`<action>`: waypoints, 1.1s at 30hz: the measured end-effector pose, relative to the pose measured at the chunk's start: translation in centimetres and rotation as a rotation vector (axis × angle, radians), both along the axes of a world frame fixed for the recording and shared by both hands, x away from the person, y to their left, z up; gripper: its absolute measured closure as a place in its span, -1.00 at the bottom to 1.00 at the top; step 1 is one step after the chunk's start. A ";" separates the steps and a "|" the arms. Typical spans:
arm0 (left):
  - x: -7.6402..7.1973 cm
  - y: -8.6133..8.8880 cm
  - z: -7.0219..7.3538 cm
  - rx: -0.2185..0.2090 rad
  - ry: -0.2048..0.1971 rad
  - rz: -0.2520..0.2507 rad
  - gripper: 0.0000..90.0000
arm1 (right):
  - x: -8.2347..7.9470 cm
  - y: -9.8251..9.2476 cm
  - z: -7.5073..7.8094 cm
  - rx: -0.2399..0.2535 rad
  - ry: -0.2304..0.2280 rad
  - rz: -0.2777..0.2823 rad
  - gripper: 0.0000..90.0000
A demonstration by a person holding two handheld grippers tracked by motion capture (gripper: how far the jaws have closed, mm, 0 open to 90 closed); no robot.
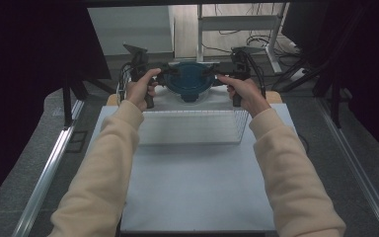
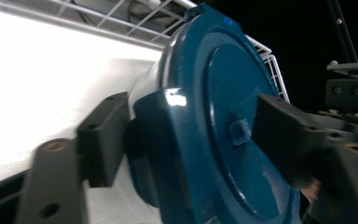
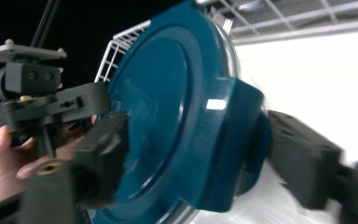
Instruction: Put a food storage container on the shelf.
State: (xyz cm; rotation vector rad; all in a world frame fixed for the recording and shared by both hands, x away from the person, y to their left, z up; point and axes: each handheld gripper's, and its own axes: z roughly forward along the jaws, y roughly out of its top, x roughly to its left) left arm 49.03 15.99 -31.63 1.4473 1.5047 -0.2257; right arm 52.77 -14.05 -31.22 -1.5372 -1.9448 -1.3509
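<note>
Blue-lidded container, over white wire basket

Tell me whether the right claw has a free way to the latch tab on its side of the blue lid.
Probably yes. The right claw already straddles that latch tab on the blue lid, its jaws apart on either side, nothing between. The wire rack sits lower and seems clear of it.

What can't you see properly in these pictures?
- Inside of the clear container: high view, blue lid covers it.
- Left gripper jaw pads: left gripper view, motion blur; contact with the lid's side clip unclear.
- Wire basket far end: high view, hands and lid hide it.
</note>
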 end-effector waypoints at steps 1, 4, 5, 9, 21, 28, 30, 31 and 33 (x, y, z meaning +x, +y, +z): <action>-0.2 -0.1 0.2 0.014 -0.014 0.007 -0.50 | -0.2 0.0 0.2 -0.022 -0.032 -0.015 -0.61; -1.3 -0.1 1.0 0.081 -0.076 0.055 -0.61 | -1.0 -0.3 1.2 -0.067 -0.108 -0.042 -0.72; -1.6 -0.2 1.1 0.098 -0.090 0.063 -0.63 | -1.4 -0.5 1.6 -0.065 -0.131 -0.048 -0.72; -3.7 -0.3 1.8 0.126 -0.169 0.042 -0.64 | -3.2 -0.9 3.0 -0.078 -0.199 -0.040 -0.72; -12.6 -1.8 0.2 0.175 -0.299 -0.145 -0.60 | -10.5 -2.1 2.3 -0.255 -0.425 0.104 -0.62; -17.2 -3.0 -2.3 0.230 -0.344 -0.206 -0.58 | -14.2 -4.2 -0.9 -0.187 -0.450 0.136 -0.59; -18.2 -3.2 -3.7 0.254 -0.341 -0.239 -0.57 | -15.2 -4.6 -1.8 -0.203 -0.469 0.144 -0.58; -18.6 -3.3 -4.3 0.261 -0.340 -0.251 -0.56 | -15.8 -4.7 -2.3 -0.213 -0.481 0.148 -0.56; -19.2 -3.3 -5.4 0.278 -0.327 -0.261 -0.55 | -16.7 -4.9 -3.0 -0.233 -0.497 0.157 -0.55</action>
